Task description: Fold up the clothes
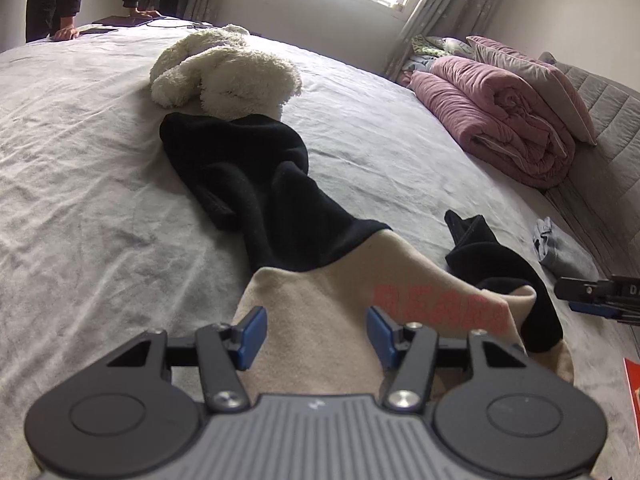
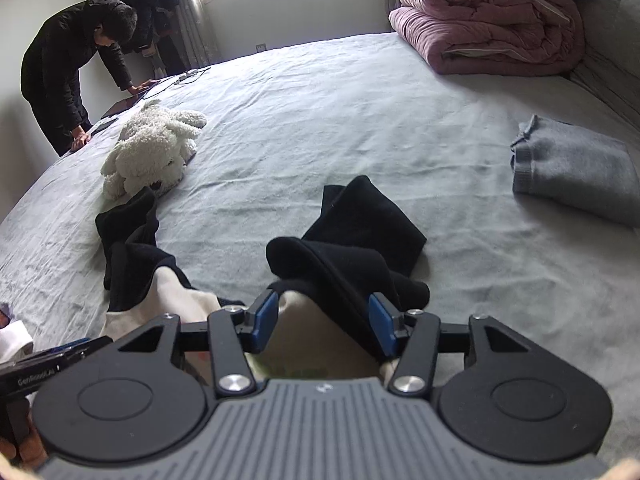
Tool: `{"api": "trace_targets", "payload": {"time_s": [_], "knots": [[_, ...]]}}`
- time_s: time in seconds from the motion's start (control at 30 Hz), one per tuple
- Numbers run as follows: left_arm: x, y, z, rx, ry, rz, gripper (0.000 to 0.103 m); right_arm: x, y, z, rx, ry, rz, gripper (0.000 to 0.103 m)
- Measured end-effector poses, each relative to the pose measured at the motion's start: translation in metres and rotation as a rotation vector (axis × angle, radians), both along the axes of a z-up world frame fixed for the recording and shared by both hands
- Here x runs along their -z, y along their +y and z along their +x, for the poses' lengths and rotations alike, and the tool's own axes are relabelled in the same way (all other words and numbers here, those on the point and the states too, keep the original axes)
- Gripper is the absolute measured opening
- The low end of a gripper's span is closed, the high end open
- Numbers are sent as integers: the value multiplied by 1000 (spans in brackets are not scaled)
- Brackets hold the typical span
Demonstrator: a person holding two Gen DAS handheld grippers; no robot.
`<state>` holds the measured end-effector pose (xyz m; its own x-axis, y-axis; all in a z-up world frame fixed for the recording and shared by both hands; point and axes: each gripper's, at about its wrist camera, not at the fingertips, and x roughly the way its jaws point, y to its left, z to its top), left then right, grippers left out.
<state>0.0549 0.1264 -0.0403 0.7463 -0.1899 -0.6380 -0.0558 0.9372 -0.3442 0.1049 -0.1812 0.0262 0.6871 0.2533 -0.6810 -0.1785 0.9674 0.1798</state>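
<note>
The garment (image 1: 304, 216) is a sweatshirt with a beige body and black sleeves. It lies spread on the grey bed sheet (image 1: 100, 200), and all positions below are given relative to it.

**Garment position.** In the left wrist view, one black sleeve runs from the beige body away from the camera, and its far end touches the white plush toy (image 1: 228, 72). The second black sleeve (image 2: 360, 240) lies bunched on the opposite side of the body. Red lettering (image 1: 440, 308) is visible on the beige panel, blurred and unreadable.

**Left gripper** (image 1: 316, 336). The jaws stand apart. The blue pads (image 1: 252, 336) sit on either side of the beige body, and no pad presses on the fabric. The cloth lies under and between them.

**Right gripper** (image 2: 324, 324). The jaws stand apart over the junction of the beige body and the second black sleeve. Fabric lies between the pads; whether the right-hand pad touches the black cloth cannot be determined.

**Surroundings.** A folded grey garment (image 2: 572, 172) lies on the sheet, well apart from the sweatshirt, on the second sleeve's side. A rolled pink quilt (image 2: 492, 20) rests beyond it, near the window. A person in dark clothing (image 2: 76, 68) leans on the bed's far edge, beyond the plush toy.
</note>
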Motion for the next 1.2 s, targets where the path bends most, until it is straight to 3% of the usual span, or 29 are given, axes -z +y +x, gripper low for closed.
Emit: {"api": "trace_targets", "payload": {"time_s": [0.13,0.3,0.33,0.37,0.4,0.57,0.97,1.2], "knots": [[3,-3,9,-2,0,-46,56,7,17,23,-25,-25,-55,55],[13,-12,14,19,33,-1,56,28,38,40,-77,-44,-168,55],[16,-13,15,20,43,4,56,33,41,43,-80,-47,-193,47],[18,-14,16,22,51,11,56,37,43,45,-78,-49,-220,26],[19,-15,16,23,56,21,56,41,44,46,-73,-51,-245,17],[21,-20,16,32,59,64,56,38,26,45,-17,-71,-206,7],[22,-18,16,26,83,65,56,12,-41,7,206,-101,-144,4],[22,-17,17,21,90,58,56,25,-86,-20,295,-24,-111,4]]}}
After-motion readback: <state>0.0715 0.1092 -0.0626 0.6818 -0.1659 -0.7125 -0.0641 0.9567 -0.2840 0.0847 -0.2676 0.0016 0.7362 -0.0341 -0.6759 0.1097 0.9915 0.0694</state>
